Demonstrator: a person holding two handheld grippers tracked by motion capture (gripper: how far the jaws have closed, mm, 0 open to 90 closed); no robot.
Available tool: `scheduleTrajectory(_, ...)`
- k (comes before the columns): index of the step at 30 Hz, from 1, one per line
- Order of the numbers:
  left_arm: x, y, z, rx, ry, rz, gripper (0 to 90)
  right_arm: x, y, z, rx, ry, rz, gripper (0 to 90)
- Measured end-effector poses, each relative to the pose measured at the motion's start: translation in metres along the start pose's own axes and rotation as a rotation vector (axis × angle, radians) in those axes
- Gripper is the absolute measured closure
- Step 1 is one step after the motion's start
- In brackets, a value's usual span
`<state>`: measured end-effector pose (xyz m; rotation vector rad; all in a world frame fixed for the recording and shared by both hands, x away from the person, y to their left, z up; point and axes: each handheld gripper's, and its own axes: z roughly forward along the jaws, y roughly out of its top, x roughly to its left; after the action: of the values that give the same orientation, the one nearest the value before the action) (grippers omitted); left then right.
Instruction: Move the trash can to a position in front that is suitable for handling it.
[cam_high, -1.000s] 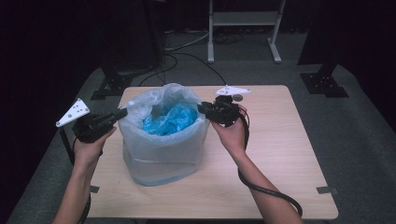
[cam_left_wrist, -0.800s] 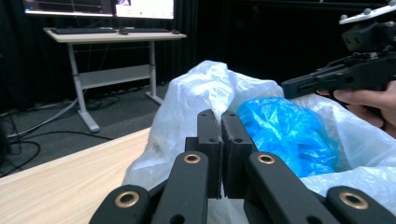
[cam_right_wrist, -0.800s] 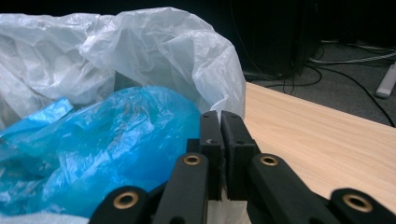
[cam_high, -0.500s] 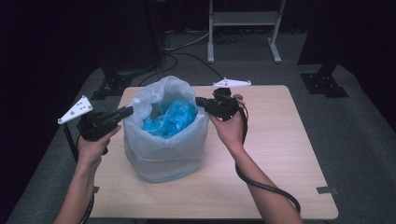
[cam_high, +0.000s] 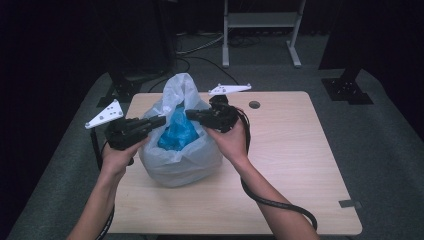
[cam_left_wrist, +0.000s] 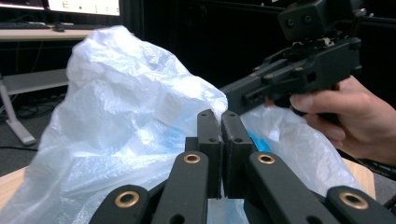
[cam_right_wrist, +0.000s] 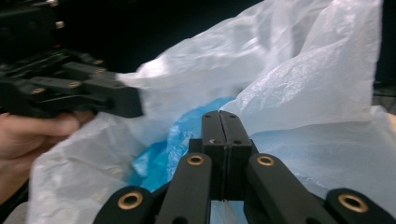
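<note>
The white bag hides most of its blue contents.

From above the near edge we look forward and down on the whole table, with the forearms entering from below; the left gripper view rides low behind its own tongs and faces across the table toward the right tongs, very near the white bag; the right gripper view sits just as close behind its tongs, facing back toward the left tongs; all three views share the white bag, and both gripper views catch the blue plastic inside it.
</note>
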<state>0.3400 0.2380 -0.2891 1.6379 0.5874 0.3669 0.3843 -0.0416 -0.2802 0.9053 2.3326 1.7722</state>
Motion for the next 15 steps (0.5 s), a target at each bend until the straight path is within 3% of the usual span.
scheduleTrajectory(7, -0.001, -0.002, 0.010, 0.016, -0.025, -0.036, 88.2, 0.012, -0.006, 0.007, 0.022, 0.091, -0.015, 89.6)
scheduleTrajectory(15, 0.001, -0.004, 0.011, 0.009, -0.045, -0.083, 85.6, 0.023, -0.010, 0.014, 0.069, 0.114, -0.073, 89.6)
